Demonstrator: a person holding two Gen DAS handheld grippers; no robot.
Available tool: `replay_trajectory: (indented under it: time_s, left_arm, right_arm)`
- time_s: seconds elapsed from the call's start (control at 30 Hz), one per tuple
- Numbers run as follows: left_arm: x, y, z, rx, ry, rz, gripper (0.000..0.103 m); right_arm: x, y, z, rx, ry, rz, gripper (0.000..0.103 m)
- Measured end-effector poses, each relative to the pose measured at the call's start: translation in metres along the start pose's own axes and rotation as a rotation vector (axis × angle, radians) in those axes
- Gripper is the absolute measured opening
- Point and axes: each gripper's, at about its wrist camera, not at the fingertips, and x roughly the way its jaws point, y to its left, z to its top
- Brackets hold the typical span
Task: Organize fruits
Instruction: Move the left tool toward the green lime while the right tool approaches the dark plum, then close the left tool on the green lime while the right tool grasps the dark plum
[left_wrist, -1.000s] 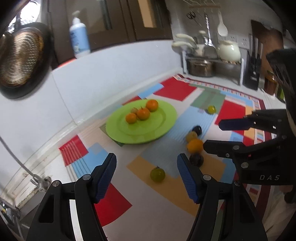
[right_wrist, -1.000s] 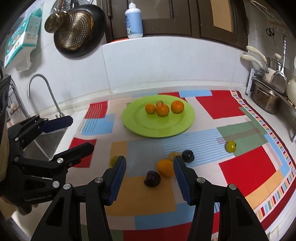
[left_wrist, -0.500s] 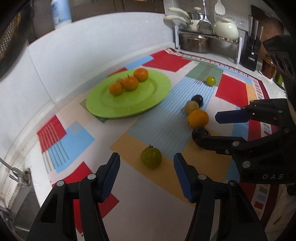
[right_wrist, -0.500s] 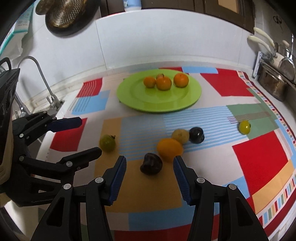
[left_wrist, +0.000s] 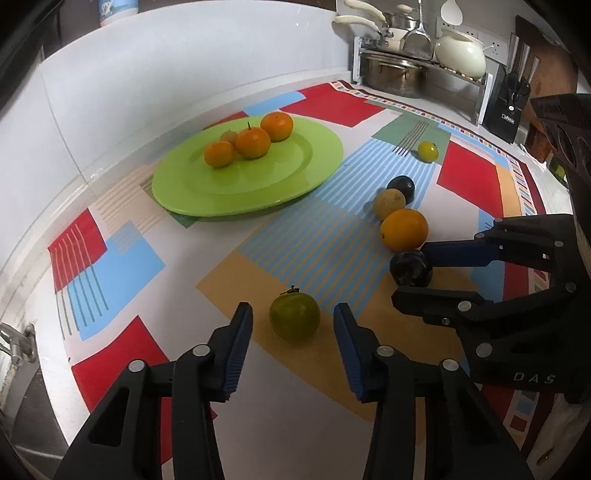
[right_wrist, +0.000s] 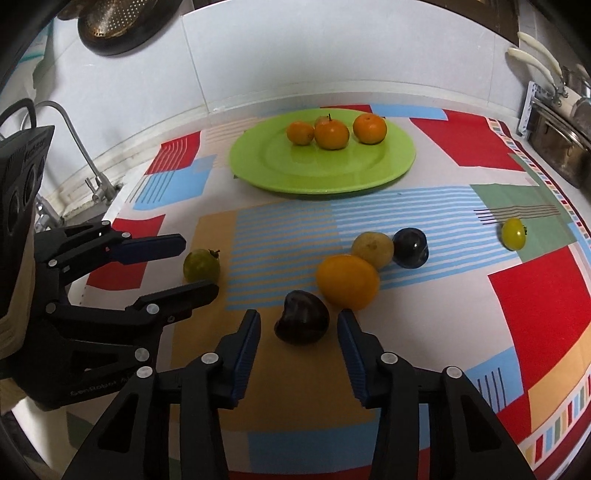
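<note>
A green fruit (left_wrist: 294, 320) lies on the patterned mat between the fingers of my left gripper (left_wrist: 292, 312). Its jaws are closing, with gaps still on both sides. In the right wrist view a dark plum (right_wrist: 302, 321) sits between the fingers of my right gripper (right_wrist: 297, 318). Those jaws are closing too, and the pads are not touching it. A large orange (right_wrist: 347, 281), a tan fruit (right_wrist: 372, 248) and a second plum (right_wrist: 410, 246) cluster just beyond. A small yellow fruit (right_wrist: 513, 233) lies apart at the right. The green plate (right_wrist: 332, 173) holds three tangerines.
A faucet (right_wrist: 74, 147) and a sink edge are at the mat's left end. A pot rack (left_wrist: 402, 74) and a knife block (left_wrist: 511, 107) stand in the far right corner. A white wall runs behind the plate. The two grippers work side by side, close together.
Both grippers have come down towards the mat and nearer their fruits. Both pairs of jaws have narrowed. The fruits themselves have not moved.
</note>
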Motion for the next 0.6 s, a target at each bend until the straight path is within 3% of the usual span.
replay_trajectory:
  time_s: [0.3,0.6]
  left_arm:
    - [0.009,0.001,0.001,-0.026,0.023,-0.003,0.029]
    - [-0.001,-0.001,0.002,-0.036,0.012,0.011,0.028]
  right_arm:
    - [0.004,0.002,0.001,-0.023,0.003,-0.004,0.032]
    - [-0.003,0.005,0.002,-0.042,-0.018,0.002,0.032]
